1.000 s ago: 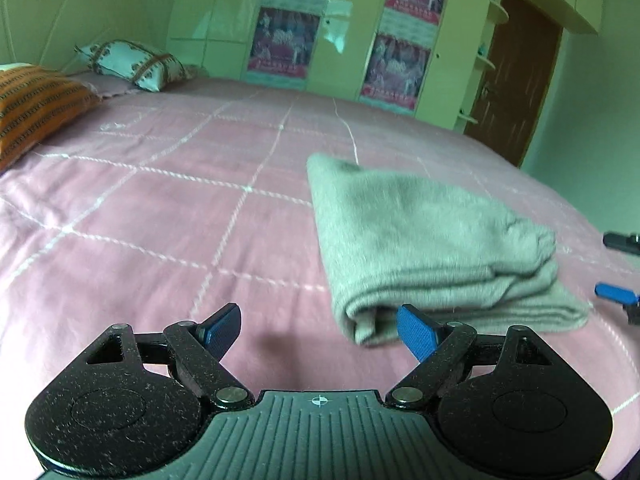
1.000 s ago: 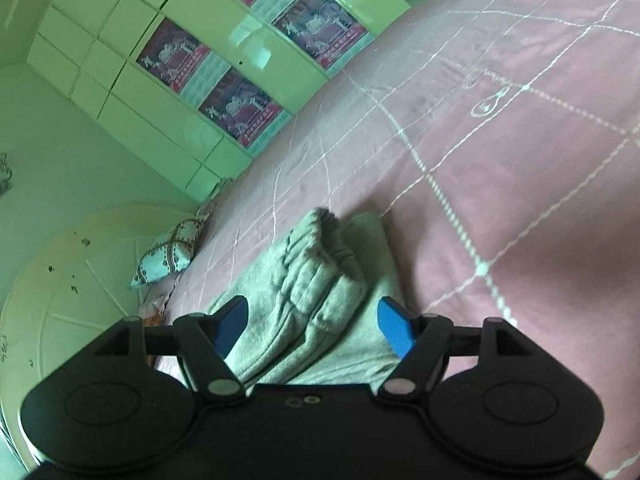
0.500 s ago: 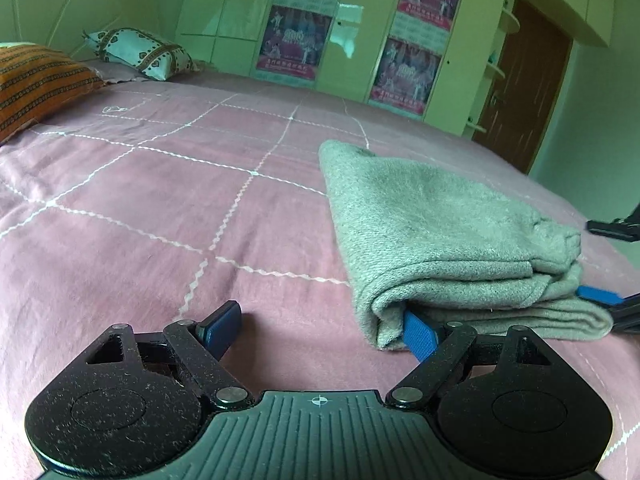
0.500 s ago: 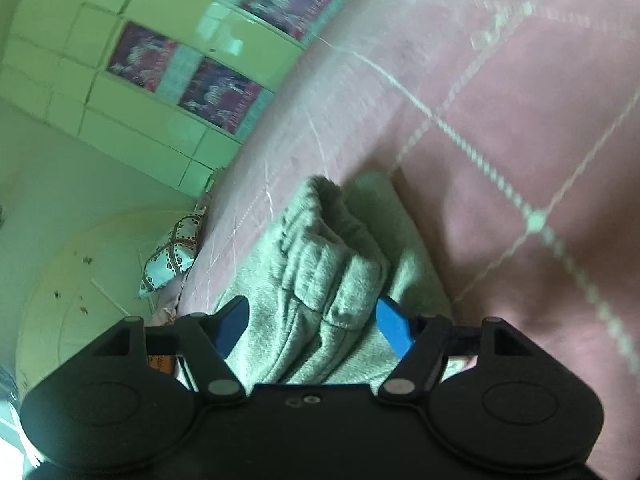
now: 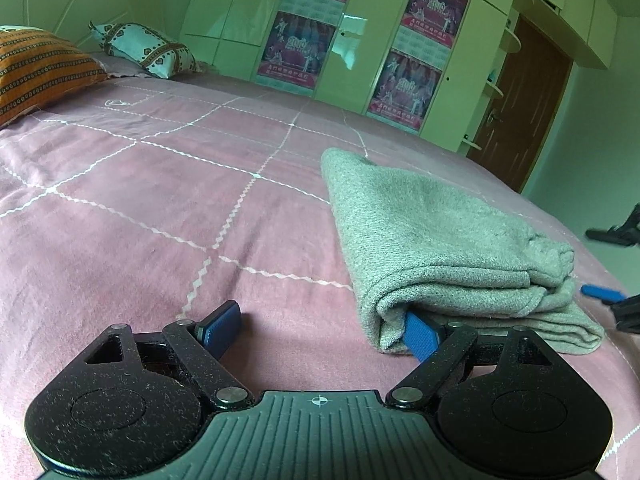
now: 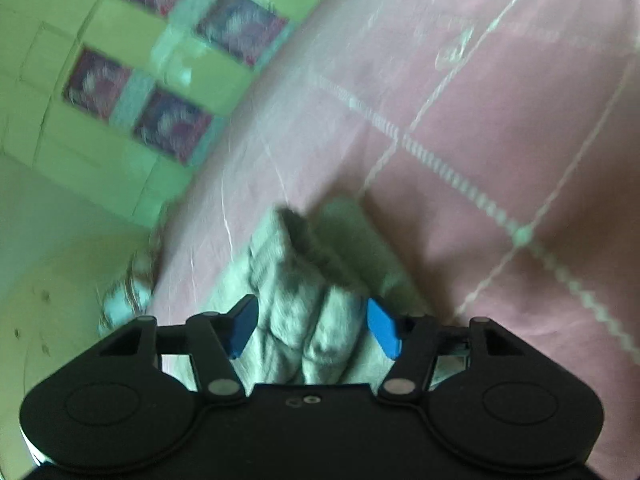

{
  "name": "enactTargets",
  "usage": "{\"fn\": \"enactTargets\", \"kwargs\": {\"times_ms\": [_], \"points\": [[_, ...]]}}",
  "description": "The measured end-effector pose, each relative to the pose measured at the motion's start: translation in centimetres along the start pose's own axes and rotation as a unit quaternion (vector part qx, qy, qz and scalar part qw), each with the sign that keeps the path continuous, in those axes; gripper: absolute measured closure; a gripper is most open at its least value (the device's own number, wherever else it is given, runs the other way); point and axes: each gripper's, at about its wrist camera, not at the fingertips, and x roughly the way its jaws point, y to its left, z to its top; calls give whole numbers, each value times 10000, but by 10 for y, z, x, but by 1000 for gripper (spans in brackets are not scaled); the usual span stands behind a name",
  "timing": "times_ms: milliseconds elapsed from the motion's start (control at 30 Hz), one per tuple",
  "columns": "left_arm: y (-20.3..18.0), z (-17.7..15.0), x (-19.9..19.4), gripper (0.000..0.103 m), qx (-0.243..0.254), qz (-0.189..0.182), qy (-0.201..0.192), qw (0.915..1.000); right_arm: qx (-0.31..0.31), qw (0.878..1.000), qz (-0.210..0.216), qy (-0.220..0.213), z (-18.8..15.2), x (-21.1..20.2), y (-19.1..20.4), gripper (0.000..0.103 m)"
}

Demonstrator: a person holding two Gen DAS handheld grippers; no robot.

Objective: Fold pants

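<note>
The grey pants (image 5: 440,248) lie folded into a thick rectangle on the pink bed (image 5: 160,208). My left gripper (image 5: 320,330) is open wide and low at their near left corner. Its right pad (image 5: 420,334) is tucked into the fold there, and its left pad (image 5: 222,326) rests on bare sheet. The right wrist view is blurred. In it my right gripper (image 6: 313,331) straddles the bunched end of the pants (image 6: 304,304). Its jaws are closing, and the fabric fills the gap between them. From the left wrist view, the right gripper (image 5: 604,264) shows at the pants' far right end.
An orange patterned pillow (image 5: 36,72) and a white printed pillow (image 5: 148,50) lie at the head of the bed. Green wardrobes with posters (image 5: 408,68) stand behind the bed, and a brown door (image 5: 524,108) is at the back right. Pink sheet stretches out to the left of the pants.
My left gripper sank toward the bed and its right pad slid into the pants' fold. The right gripper rolled, moved in on the bunched end, and its jaws narrowed.
</note>
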Motion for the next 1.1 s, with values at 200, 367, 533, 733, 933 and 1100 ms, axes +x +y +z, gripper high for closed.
{"fn": "enactTargets", "kwargs": {"times_ms": [200,367,533,733,933,1100], "points": [[0,0,1,17,-12,-21,2,10000,-177,9983,254,489,-5,27,12,51],[0,0,2,17,-25,-27,-2,10000,-453,9947,-163,911,-1,58,27,74],[1,0,3,17,-36,-37,-18,10000,-624,9959,489,429,3,12,28,84],[3,-1,4,16,-43,-51,-26,10000,-124,9983,138,549,-9,2,-10,60],[4,-1,6,16,-31,-51,-20,10000,-26,9968,127,795,-14,11,-11,34],[3,-1,6,16,-12,-38,-16,10000,-81,9957,-242,887,-4,48,4,28]]}}
